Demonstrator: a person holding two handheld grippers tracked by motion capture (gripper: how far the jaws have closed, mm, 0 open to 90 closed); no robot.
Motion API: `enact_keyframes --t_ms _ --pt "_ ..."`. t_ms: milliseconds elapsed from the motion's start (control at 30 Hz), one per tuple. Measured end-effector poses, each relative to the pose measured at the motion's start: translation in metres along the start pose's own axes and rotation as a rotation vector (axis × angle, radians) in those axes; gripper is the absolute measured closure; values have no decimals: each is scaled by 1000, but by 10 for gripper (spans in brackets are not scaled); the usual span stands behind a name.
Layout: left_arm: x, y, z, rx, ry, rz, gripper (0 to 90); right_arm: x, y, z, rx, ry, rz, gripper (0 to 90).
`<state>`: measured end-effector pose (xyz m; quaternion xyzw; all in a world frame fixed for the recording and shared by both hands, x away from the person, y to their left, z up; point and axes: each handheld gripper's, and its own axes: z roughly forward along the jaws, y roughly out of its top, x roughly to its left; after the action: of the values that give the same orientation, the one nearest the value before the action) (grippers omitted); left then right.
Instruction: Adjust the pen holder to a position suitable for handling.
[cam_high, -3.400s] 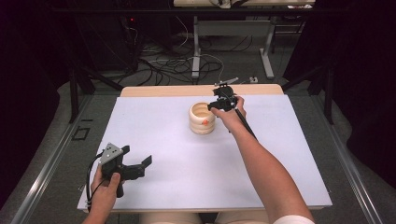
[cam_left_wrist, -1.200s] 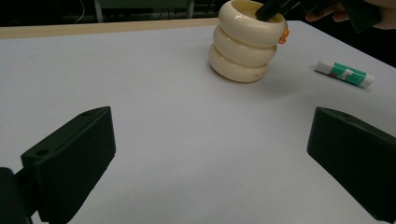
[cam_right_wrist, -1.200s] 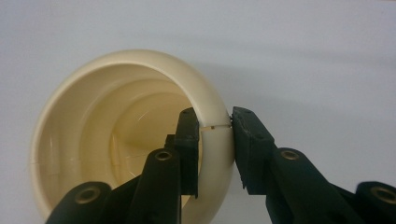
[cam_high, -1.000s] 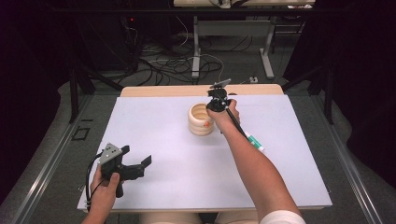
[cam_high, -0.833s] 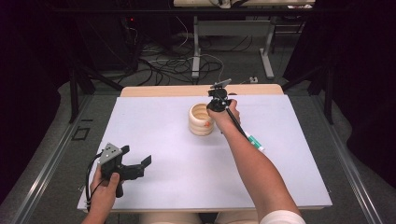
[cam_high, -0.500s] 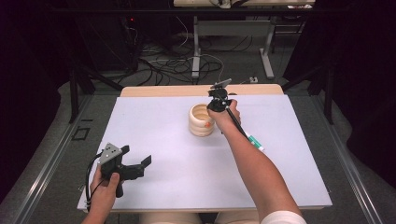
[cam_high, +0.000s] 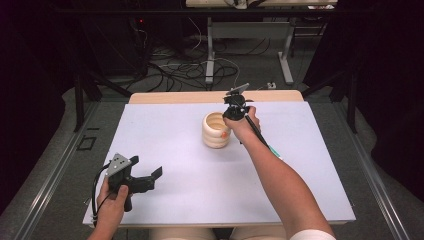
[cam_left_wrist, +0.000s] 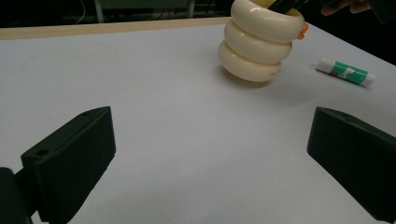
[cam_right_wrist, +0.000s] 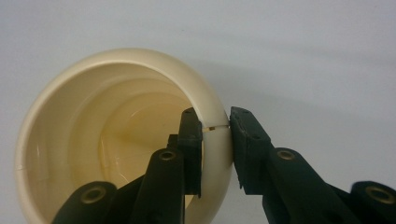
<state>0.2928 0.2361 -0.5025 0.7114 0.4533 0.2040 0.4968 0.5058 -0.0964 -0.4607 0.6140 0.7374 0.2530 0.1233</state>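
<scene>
The right gripper (cam_high: 229, 116) is seen at the near-right rim of the cream ribbed cup (cam_high: 216, 131), tilted downward from above. In the right gripper view the jaws are clamped across the cup (cam_right_wrist: 116, 135) wall: one pad sits inside the rim, the other outside, both pressing on the rounded top ring. An orange spot is noted on the cup's outer wall just below the gripped place (cam_left_wrist: 302, 31). The cup stands upright on the white table sheet (cam_high: 200, 180), directly beneath the right gripper.

The left gripper (cam_high: 145, 176) is held low over the near-left part of the sheet, well apart from the cup. Its jaws are spread wide, with nothing between them; in the left gripper view the cup (cam_left_wrist: 259, 44) is seen ahead and slightly to the right of the jaws.

A glue stick (cam_left_wrist: 344, 72) with a green label lies flat on the sheet, to the right of the cup as seen from the left gripper; in the high view it lies just beside the person's right forearm (cam_high: 280, 175).
</scene>
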Motion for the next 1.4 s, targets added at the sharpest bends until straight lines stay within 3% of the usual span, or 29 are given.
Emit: enact_keyframes --t_ms 333,433,467,767,800,833,1000,1300,1400 --pt "-1 0 0 0 4 -2 11 3 -7 -11 9 13 -47 746" --pt "-1 0 0 6 3 5 11 4 -11 -16 33 16 -56 747" --pt "-1 0 0 6 3 5 11 4 -13 -15 6 25 -58 747" --pt "-2 0 0 0 1 1 11 8 -20 -25 29 29 -102 747" --pt "-2 0 0 0 1 1 11 9 -21 -25 3 45 -103 747" --pt "-2 0 0 2 3 11 11 9 -21 -28 34 28 -119 747" --pt "-2 0 0 2 3 11 11 11 -29 -35 31 40 -131 747" --pt "-3 0 1 4 4 8 11 7 -41 -42 52 43 -154 747" --pt "-3 0 1 5 3 15 11 6 -44 -42 34 47 -162 747"
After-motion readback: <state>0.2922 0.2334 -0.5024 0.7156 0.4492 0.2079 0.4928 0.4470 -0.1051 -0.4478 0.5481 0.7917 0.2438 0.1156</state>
